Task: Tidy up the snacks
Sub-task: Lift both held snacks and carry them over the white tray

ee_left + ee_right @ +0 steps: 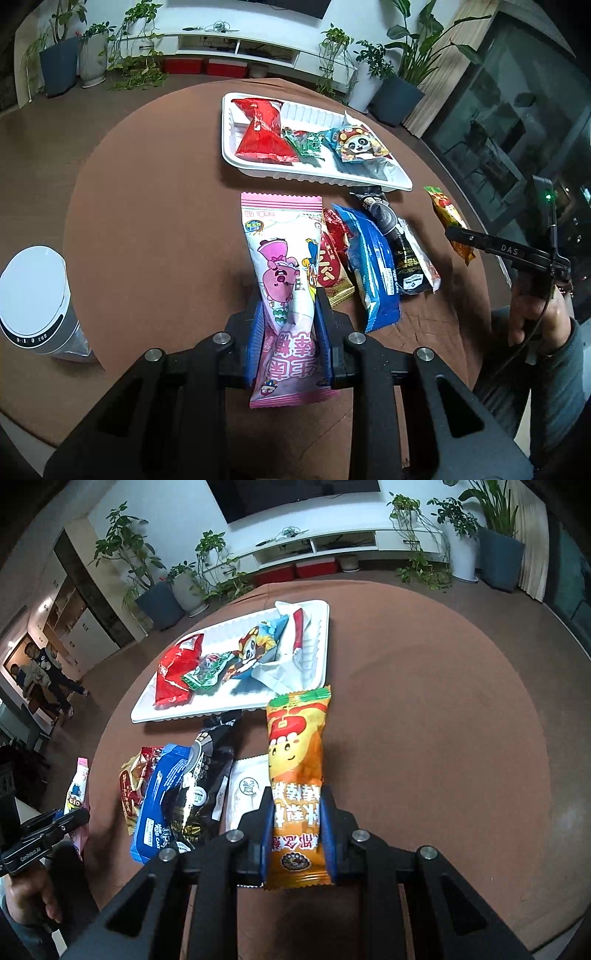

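Observation:
My left gripper (289, 295) is shut on a pink cartoon snack packet (280, 266), held above the round brown table (155, 206). My right gripper (296, 794) is shut on an orange snack packet (297, 753), also above the table. A white tray (369, 176) at the table's far side holds a red packet (262, 129), a green packet (304, 142) and a panda packet (356, 144). The tray also shows in the right wrist view (236, 707). Loose on the table lie a blue packet (373, 258), a black packet (402, 251), a red-gold packet (332, 258) and a white packet (245, 794).
A white cylindrical bin (33, 306) stands left of the table. Potted plants (399, 85) and a white TV cabinet (236, 44) stand beyond the table. The table's right half (443, 738) is bare brown surface.

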`<move>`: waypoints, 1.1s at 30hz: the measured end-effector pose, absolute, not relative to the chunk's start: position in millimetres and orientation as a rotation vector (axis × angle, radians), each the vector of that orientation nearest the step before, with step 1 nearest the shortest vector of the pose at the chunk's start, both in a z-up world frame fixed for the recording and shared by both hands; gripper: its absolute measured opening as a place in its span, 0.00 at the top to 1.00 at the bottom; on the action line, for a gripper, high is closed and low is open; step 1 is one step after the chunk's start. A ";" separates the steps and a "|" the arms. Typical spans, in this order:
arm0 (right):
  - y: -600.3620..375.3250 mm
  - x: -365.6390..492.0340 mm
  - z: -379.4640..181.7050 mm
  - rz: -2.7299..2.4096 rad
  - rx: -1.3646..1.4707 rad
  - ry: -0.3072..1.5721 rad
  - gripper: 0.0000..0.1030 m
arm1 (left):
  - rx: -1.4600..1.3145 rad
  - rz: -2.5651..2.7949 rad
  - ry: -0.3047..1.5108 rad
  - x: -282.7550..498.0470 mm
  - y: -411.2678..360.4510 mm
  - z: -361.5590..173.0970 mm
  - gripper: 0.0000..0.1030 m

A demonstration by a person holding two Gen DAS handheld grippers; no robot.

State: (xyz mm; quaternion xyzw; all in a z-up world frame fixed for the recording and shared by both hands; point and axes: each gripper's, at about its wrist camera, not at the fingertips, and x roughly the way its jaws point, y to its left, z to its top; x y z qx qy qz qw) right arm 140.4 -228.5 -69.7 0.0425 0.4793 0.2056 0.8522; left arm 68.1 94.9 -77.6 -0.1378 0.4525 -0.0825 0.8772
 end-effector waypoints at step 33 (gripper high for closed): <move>-245.5 125.5 -36.0 0.514 0.232 0.928 0.77 | -0.294 -0.198 0.883 58.6 87.6 -51.4 0.77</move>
